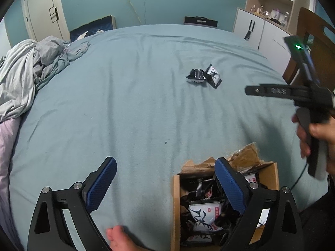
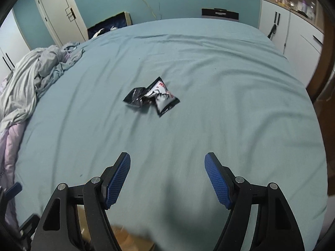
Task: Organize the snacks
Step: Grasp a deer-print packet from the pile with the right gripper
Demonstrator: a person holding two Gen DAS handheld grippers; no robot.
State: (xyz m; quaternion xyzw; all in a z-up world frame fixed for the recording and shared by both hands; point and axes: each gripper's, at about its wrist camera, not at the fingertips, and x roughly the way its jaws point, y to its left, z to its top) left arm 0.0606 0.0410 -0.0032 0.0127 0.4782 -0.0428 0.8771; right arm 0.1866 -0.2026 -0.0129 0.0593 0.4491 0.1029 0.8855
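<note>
Two small snack packets lie together on the teal bed sheet: a black one and a white one with a black antler print. An open cardboard box stands at the near right and holds several more packets. My left gripper is open above the sheet; its right finger overlaps the box, and nothing sits between the blue pads. My right gripper is open and empty, well short of the two packets. In the left wrist view it shows from the side, held by a hand.
Crumpled grey bedding is heaped along the bed's left edge. White cabinets and a wooden chair stand beyond the right edge. A blurred brown box edge shows at the bottom of the right wrist view.
</note>
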